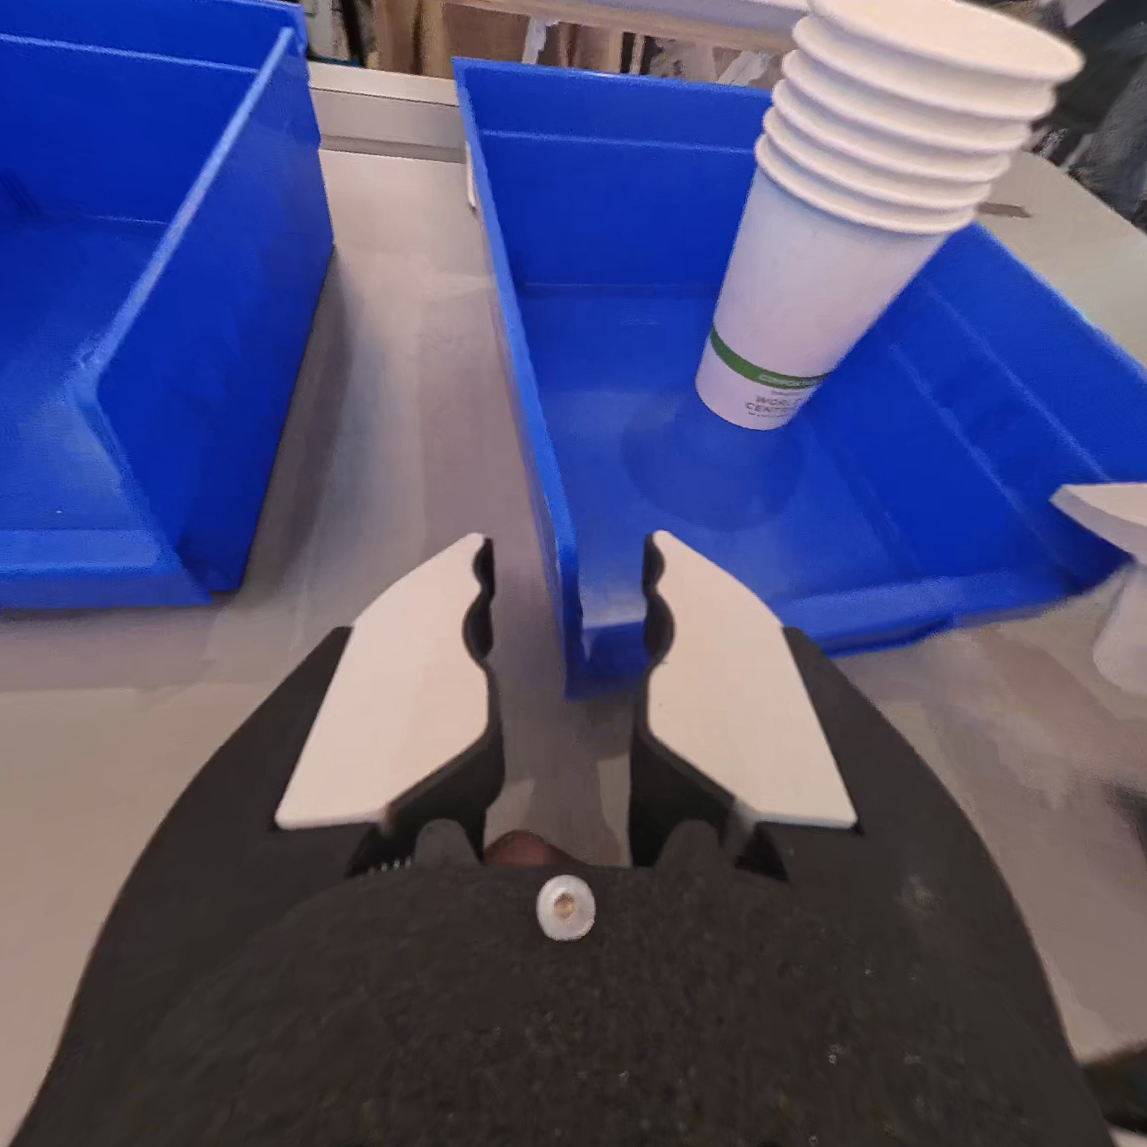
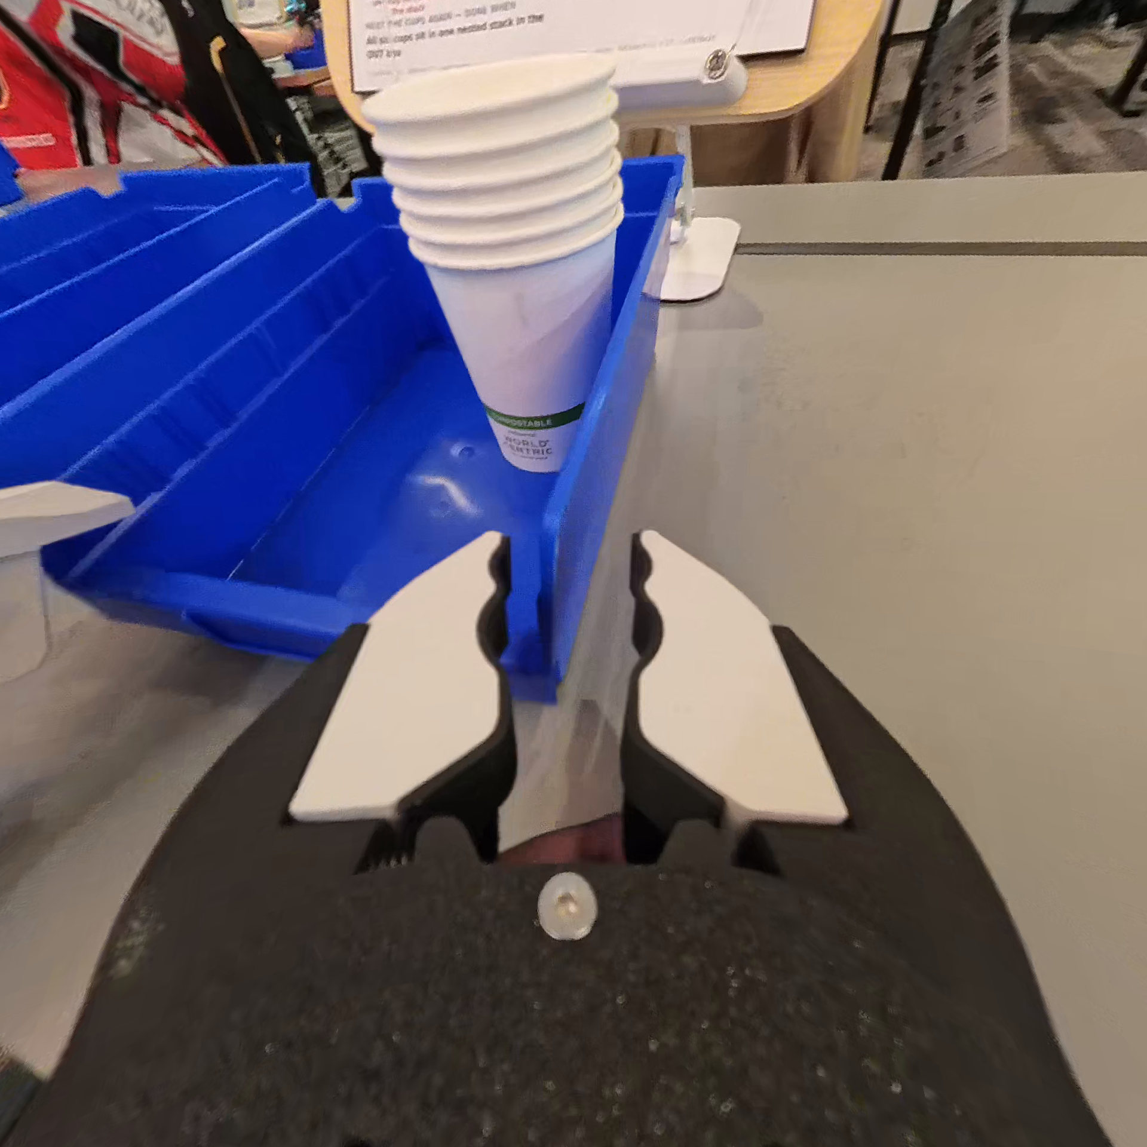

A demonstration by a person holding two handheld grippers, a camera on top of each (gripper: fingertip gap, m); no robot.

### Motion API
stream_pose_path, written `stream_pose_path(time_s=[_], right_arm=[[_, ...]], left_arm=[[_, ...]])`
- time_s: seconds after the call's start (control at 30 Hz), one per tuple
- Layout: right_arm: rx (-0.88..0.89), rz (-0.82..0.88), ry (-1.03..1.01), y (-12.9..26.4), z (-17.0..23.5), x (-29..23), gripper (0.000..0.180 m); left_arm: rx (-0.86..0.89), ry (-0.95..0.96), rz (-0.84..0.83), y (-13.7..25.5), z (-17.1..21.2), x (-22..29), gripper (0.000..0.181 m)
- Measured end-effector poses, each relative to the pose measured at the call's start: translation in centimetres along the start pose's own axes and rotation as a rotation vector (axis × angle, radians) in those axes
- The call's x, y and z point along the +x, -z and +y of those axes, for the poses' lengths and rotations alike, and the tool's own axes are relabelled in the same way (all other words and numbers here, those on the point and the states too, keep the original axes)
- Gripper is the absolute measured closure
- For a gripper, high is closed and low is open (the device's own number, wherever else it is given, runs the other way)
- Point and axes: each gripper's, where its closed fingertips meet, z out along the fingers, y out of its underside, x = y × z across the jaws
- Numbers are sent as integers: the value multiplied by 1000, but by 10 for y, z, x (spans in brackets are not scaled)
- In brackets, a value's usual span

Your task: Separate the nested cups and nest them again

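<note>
Nearest the left view's camera, the left gripper (image 1: 568, 599) hangs low over the grey table (image 1: 397, 385), its jaws a narrow way apart and holding nothing. Its tips straddle the near left corner of the bin (image 1: 931, 496). The right gripper (image 2: 568, 596) mirrors it at the bin's (image 2: 279, 434) near right corner, also narrowly parted and empty, straddling the right wall. Each is level and aimed forward along the table (image 2: 900, 496), so both look staged outside the bin, one on each side, probably to close on the stack from two sides.

Farther in, the cup stack (image 1: 825, 273) stands upright on the bin floor, tight against the right wall and toward the far end. In the right view the stack (image 2: 515, 298) shows several rims above the wall top, likely leaving the upper cups free to pinch while the bottom cup is held. No cup looks separated yet.

A second bin (image 1: 124, 310) sits apart to the left, and a sign stand (image 2: 695, 260) rests beyond the first bin's far right corner.
</note>
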Motion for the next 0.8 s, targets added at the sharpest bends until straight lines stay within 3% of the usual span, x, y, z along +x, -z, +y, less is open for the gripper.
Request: stream_pose_path(time_s=[0.07,0.2,0.37,0.5,0.67,0.8], right_arm=[[0,-62,-10,21,1,1,137],[94,-215,24,81,6,-2,138],[224,-133,120,127,20,28,152],[207,-154,54,126,22,37,153],[155,-165,6,116,35,35,154],[116,-176,-22,109,43,30,155]], left_arm=[[12,-6,54,21,3,-1,126],[83,-4,69,76,9,-35,128],[120,-55,-187,107,1,-145,121],[119,-49,-356,102,-24,-233,113],[125,-2,-341,71,-49,-291,110],[112,77,-245,37,-53,-306,107]])
